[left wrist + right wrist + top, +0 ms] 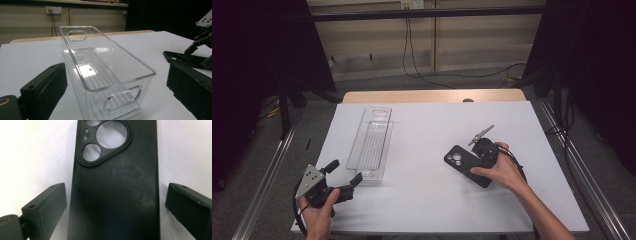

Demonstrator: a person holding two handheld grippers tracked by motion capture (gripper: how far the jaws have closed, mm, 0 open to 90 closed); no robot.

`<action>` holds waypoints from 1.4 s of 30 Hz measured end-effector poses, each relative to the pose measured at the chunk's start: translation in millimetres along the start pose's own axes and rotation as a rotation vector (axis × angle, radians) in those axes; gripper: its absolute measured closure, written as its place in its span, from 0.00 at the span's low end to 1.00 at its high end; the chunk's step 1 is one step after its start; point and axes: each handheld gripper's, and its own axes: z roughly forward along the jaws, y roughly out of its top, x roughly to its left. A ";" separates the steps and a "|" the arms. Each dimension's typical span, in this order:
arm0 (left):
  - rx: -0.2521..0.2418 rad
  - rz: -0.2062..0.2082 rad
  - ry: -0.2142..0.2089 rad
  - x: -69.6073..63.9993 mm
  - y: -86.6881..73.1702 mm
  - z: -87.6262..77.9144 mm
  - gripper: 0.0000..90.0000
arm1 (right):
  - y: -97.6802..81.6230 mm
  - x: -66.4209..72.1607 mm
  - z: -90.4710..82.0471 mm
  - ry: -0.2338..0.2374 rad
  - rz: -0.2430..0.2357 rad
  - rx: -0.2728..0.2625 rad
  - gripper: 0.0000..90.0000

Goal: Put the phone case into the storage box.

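Phone case (pixel 115 187), black and lying back-up on the white worktop (pixel 432 125), was framed between the spread jaws of the right tool (pixel 479 155), its camera cut-outs at the end farthest from the tool. In the right gripper view the jaws were seen standing apart on either side of the case, a strip of bare worktop showing between each jaw and the case's edges; whether either jaw touched it could not be told. The left tool (pixel 343 176) was held low at the near left corner of the worktop, its jaws likewise wide apart and clamped on nothing. Just ahead of it, a clear plastic bin (pixel 105 67) was seen standing upright and empty, its short end with the handle slot turned toward the tool and set between the jaws' line of sight. The case was shown well off to that tool's right, beyond the bin.
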 end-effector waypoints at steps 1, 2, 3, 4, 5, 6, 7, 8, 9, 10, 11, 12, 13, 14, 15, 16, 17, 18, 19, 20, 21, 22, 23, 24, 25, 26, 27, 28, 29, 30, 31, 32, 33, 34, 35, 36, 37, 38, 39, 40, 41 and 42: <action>0.000 0.000 0.000 -0.1 0.0 0.0 0.04 | 0.3 1.3 1.0 -0.006 -0.006 0.006 0.01; 0.000 0.000 -0.001 -0.2 0.0 0.1 0.04 | 0.6 2.2 1.6 -0.009 -0.012 0.013 0.00; 0.000 -0.001 -0.001 -0.3 -0.1 0.2 0.04 | 1.1 3.1 2.5 -0.014 -0.016 0.019 0.00; 0.000 0.000 -0.003 -0.3 -0.1 0.1 0.04 | 1.5 4.1 3.3 -0.018 -0.016 0.023 0.00; -0.001 0.001 -0.002 -0.2 -0.1 0.0 0.04 | 1.9 4.4 3.5 -0.023 -0.015 0.027 0.00; 0.000 0.000 -0.001 -0.1 -0.2 -0.2 0.04 | 2.2 4.8 3.9 -0.027 -0.018 0.029 0.00; 0.000 0.000 -0.001 0.1 -0.2 -0.2 0.04 | 2.4 5.3 4.2 -0.028 -0.020 0.033 0.00; 0.000 0.000 -0.002 0.2 -0.2 -0.3 0.04 | 2.5 5.6 4.3 -0.031 -0.020 0.033 0.00; 0.000 0.000 -0.002 0.2 -0.2 -0.4 0.04 | 2.5 6.4 4.6 -0.039 -0.025 0.039 0.00; 0.000 0.000 -0.002 0.2 -0.2 -0.4 0.04 | 2.7 6.9 5.1 -0.047 -0.030 0.040 0.00; -0.001 0.002 -0.003 -0.2 0.0 -0.3 0.04 | 3.2 7.5 5.4 -0.052 -0.030 0.044 0.00; -0.002 0.001 -0.004 -0.5 0.1 -0.4 0.04 | 3.8 8.0 5.7 -0.053 -0.027 0.048 0.00; -0.002 0.001 -0.005 -0.5 0.2 -0.5 0.04 | 4.5 8.3 5.9 -0.058 -0.032 0.055 0.00; 0.000 0.004 -0.005 -0.3 0.3 -0.7 0.04 | 4.8 9.2 6.6 -0.064 -0.041 0.061 0.00; -0.001 0.004 -0.005 -0.3 0.3 -0.7 0.04 | 5.0 10.4 6.9 -0.071 -0.042 0.065 0.00; 0.000 0.004 -0.004 -0.1 0.3 -0.8 0.04 | 4.9 10.5 6.9 -0.073 -0.042 0.064 0.00; 0.000 0.004 -0.004 -0.1 0.3 -0.8 0.04 | 4.5 10.1 6.7 -0.072 -0.044 0.061 0.01; 0.000 0.003 -0.005 0.1 0.2 -0.9 0.04 | 4.5 10.1 6.7 -0.072 -0.044 0.061 0.01; 0.000 0.004 -0.005 0.0 0.2 -0.9 0.04 | 4.3 10.2 6.3 -0.072 -0.042 0.060 0.02; 0.001 0.004 -0.004 -0.1 0.2 -0.9 0.04 | 4.4 10.4 6.1 -0.074 -0.042 0.061 0.02; -0.002 0.001 -0.004 -0.5 0.1 -0.6 0.04 | 4.5 10.7 5.8 -0.078 -0.040 0.063 0.03; -0.002 0.001 -0.004 -0.5 0.1 -0.6 0.04 | 4.5 11.0 5.6 -0.079 -0.039 0.063 0.04; -0.002 0.001 -0.005 -0.9 0.2 -0.4 0.04 | 4.3 11.0 5.4 -0.079 -0.044 0.059 0.05; -0.002 0.001 -0.005 -1.0 0.2 -0.4 0.04 | 4.1 10.5 4.8 -0.077 -0.047 0.058 0.06; -0.001 0.002 -0.005 -0.8 0.2 -0.5 0.04 | 4.1 10.0 4.3 -0.076 -0.047 0.057 0.07; -0.001 0.002 -0.005 -0.8 0.2 -0.5 0.04 | 4.1 10.0 4.3 -0.076 -0.047 0.057 0.07; -0.002 0.002 -0.004 -0.7 0.1 -0.5 0.04 | 4.1 9.2 3.1 -0.076 -0.049 0.057 0.10; 0.000 0.001 -0.005 -0.4 -0.1 -0.3 0.04 | 4.1 9.2 2.4 -0.077 -0.047 0.056 0.13; 0.000 0.002 -0.005 -0.6 -0.1 -0.3 0.04 | 4.2 9.3 1.5 -0.074 -0.049 0.057 0.14; -0.001 0.002 -0.005 -0.7 -0.1 -0.4 0.04 | 4.2 9.5 1.4 -0.074 -0.048 0.057 0.14; -0.001 0.002 -0.005 -0.7 -0.1 -0.4 0.04 | 4.2 9.5 1.4 -0.074 -0.048 0.057 0.14; -0.001 0.001 -0.006 -0.7 -0.1 -0.3 0.04 | 4.3 9.7 1.2 -0.075 -0.049 0.057 0.15; 0.000 0.002 -0.004 -0.6 -0.1 -0.3 0.04 | 4.3 9.6 1.0 -0.074 -0.049 0.056 0.15; 0.000 0.003 -0.004 -0.4 -0.2 -0.2 0.04 | 4.2 9.5 0.9 -0.074 -0.050 0.055 0.15; 0.001 0.001 -0.005 -0.3 -0.2 -0.1 0.04 | 3.9 9.2 0.8 -0.073 -0.052 0.051 0.16; 0.002 0.002 -0.004 -0.1 -0.3 -0.2 0.04 | 3.4 9.0 0.5 -0.072 -0.049 0.047 0.16; 0.002 0.002 -0.004 -0.1 -0.3 -0.2 0.04 | 2.9 8.9 0.3 -0.074 -0.052 0.043 0.16; 0.006 0.005 -0.004 -0.1 -0.3 -0.1 0.04 | 2.1 8.9 0.1 -0.074 -0.054 0.036 0.16; 0.005 0.003 -0.005 0.0 -0.5 -0.2 0.04 | 1.4 9.0 -0.2 -0.074 -0.051 0.031 0.16; 0.004 0.002 -0.004 0.0 -0.6 -0.2 0.04 | 0.6 8.6 -0.4 -0.071 -0.051 0.024 0.17; 0.006 0.001 -0.005 0.0 -0.7 -0.2 0.04 | -0.2 8.2 -0.6 -0.069 -0.051 0.017 0.17; 0.006 0.001 -0.006 0.1 -0.7 -0.1 0.04 | -1.0 8.2 -0.8 -0.071 -0.049 0.009 0.17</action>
